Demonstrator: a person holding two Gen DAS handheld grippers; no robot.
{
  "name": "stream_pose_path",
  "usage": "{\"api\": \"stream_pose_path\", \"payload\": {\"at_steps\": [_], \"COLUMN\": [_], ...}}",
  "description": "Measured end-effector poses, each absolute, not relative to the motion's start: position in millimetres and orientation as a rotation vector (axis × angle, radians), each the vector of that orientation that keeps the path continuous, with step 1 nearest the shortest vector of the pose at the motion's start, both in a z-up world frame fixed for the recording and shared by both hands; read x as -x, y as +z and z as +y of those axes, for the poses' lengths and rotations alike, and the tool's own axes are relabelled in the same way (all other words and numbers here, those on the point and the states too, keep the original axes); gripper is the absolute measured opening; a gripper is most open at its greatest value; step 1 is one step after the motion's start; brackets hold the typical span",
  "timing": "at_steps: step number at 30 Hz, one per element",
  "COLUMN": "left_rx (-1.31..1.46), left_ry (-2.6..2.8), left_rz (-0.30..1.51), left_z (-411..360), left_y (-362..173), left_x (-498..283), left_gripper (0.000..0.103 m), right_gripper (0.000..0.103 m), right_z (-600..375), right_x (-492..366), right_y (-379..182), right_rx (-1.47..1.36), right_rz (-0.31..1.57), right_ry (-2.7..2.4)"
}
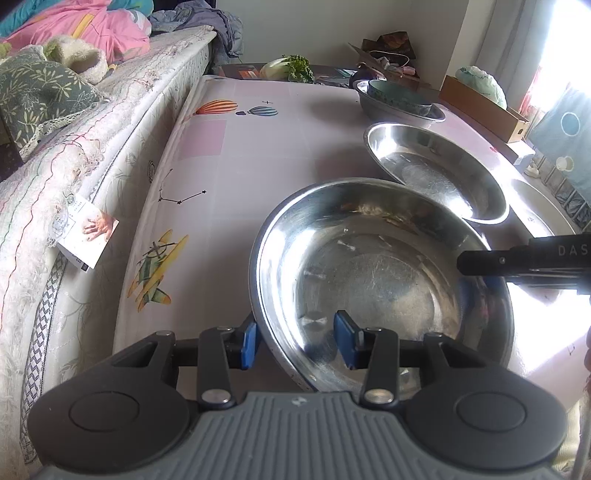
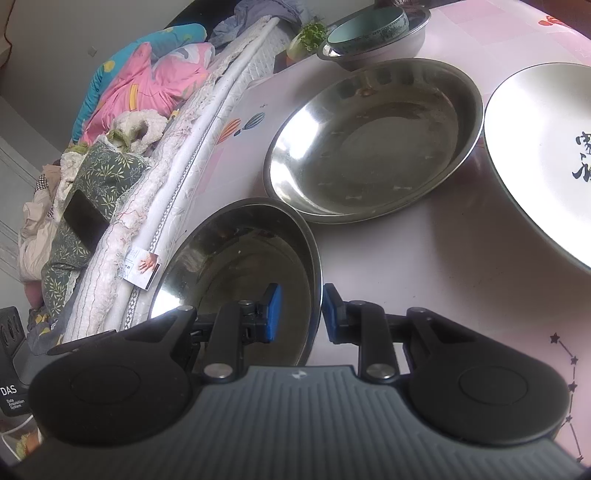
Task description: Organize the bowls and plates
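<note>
A steel dish (image 1: 380, 280) is held tilted above the pink table; it also shows in the right wrist view (image 2: 240, 266). My left gripper (image 1: 295, 341) straddles its near rim, blue pads either side with a gap. My right gripper (image 2: 301, 314) straddles the opposite rim, also with a gap; its black finger enters the left wrist view (image 1: 517, 262). A second steel dish (image 1: 439, 171) (image 2: 373, 140) lies beyond. A white plate with black characters (image 2: 543, 151) lies to its right. A teal bowl (image 1: 399, 96) (image 2: 365, 26) sits inside a steel basin (image 1: 436, 114) (image 2: 388, 46) at the back.
A mattress edge (image 1: 122, 122) with bedding runs along the table's left side, a card (image 1: 88, 236) hanging from it. Vegetables (image 1: 291, 68) and clutter lie at the far end. A cardboard box (image 1: 484, 107) stands at the right by the window.
</note>
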State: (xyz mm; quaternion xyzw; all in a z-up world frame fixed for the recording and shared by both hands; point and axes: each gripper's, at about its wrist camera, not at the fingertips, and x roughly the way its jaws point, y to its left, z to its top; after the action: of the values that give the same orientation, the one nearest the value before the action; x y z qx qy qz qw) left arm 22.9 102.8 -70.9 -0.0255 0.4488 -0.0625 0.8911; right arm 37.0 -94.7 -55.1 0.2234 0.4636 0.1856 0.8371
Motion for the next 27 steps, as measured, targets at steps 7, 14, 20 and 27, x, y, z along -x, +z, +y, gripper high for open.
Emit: {"api": "stream_pose_path", "payload": {"at_steps": [7,14,20,27], "left_rx": [0.005,-0.013,-0.054,-0.055], "left_ry": [-0.1,-0.1,-0.105,-0.094], "left_rz": [0.911,0.907,0.914,0.913], "left_z": [99.6,99.8,96.1,95.2], "left_y": [-72.9,-72.9,-74.1,-73.9], "left_x": [-26.9,-30.1,-34.8,-37.7], "left_gripper": [0.037,0.031,0.033,0.033], "right_gripper": [0.021,0.016,0.015,0.015], "right_z": [-96.6,-95.5,-94.6,-93.5], "right_x": [-36.1,-36.6,-35.5,-35.7], "right_y": [-63.2,-64.2,-64.6,-64.3], "right_rx": [-0.477,-0.475,-0.469,-0.47], "right_rz": [0.991,0.99,0.992,0.991], "right_ry": [0.403,0.416,0.413,0.412]}}
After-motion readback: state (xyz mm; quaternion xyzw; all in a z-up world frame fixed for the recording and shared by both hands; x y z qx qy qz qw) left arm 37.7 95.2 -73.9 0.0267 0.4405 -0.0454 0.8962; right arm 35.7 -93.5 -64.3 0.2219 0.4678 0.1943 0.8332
